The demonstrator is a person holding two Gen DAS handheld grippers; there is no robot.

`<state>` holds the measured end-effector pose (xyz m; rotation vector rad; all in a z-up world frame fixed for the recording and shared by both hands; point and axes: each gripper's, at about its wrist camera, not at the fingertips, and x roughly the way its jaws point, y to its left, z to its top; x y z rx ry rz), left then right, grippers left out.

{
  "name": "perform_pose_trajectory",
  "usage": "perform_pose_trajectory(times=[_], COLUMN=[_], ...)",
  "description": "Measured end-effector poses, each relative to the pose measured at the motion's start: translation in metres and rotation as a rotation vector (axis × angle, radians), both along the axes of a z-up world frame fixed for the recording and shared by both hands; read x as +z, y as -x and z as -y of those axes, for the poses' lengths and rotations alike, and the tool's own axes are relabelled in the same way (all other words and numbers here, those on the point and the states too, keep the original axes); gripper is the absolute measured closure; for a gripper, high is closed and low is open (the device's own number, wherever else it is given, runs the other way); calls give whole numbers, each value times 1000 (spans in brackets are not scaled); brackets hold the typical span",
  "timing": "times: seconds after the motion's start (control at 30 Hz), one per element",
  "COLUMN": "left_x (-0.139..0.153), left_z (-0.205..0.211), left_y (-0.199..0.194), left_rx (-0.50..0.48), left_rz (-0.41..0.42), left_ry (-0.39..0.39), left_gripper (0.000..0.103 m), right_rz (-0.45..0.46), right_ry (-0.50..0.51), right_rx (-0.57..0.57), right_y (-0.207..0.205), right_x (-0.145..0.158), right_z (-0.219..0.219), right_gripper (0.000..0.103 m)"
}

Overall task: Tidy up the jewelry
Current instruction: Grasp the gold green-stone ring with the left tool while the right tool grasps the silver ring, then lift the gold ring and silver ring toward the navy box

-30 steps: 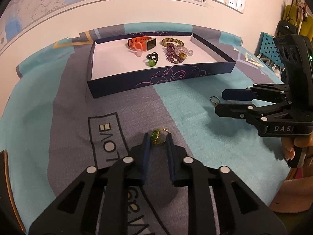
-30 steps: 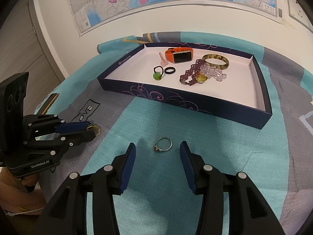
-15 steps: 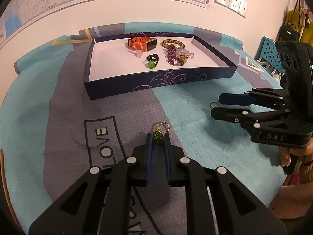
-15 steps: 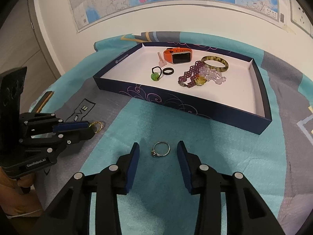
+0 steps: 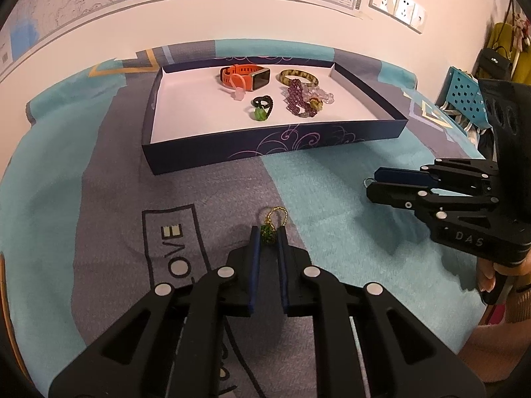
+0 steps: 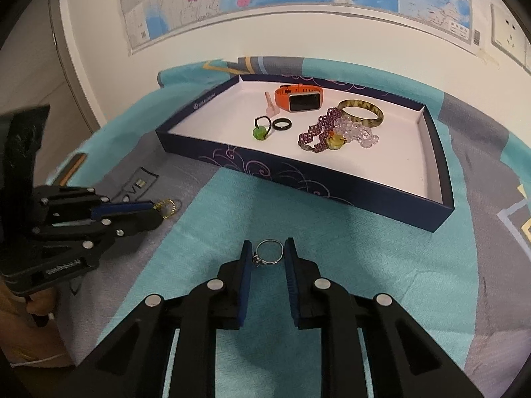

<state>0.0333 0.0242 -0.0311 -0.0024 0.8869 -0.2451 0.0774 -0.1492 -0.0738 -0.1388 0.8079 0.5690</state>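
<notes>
Jewelry lies partly in a tray and partly on the cloth nearer the cameras. Largest is the teal and grey cloth (image 6: 381, 265), which runs back to the wall and leaves a broad bare stretch between the two grippers and the tray. The navy tray (image 6: 298, 179) with a white floor sits at the far middle; its low walls stand all round, and the near half of its floor is bare. In its far half rest an orange watch (image 6: 300, 99), an amber bangle (image 6: 361, 112) to its right, a purple beaded bracelet (image 6: 315, 134) touching clear beads, a black ring (image 6: 282, 123), a green bead on a black loop (image 6: 260, 131) and a small pink piece (image 6: 270, 104).

The left gripper (image 5: 268, 237) is on the grey patch, its pads clamped on a green-stoned ring with a gold band (image 5: 270, 229); the gold loop sticks out past the fingertips. The right gripper (image 6: 268, 257) is on the teal strip to the right, its jaws closing around a silver ring (image 6: 269, 255) with a small setting that lies flat between the pads; whether the pads press on it yet cannot be told.
</notes>
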Motion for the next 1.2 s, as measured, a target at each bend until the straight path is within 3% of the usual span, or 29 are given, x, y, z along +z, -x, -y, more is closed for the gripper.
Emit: perform_pose_trajectory(times=[1.2], left_x=[24], left_z=[4], left_y=[2], left_rx=[-14], left_rz=[59], left_ry=[56], left_gripper=[93], right_rz=[40], right_ry=[-62], right_rx=[-12], right_y=[1], right_x=[21], right_z=[14], right_gripper=[85])
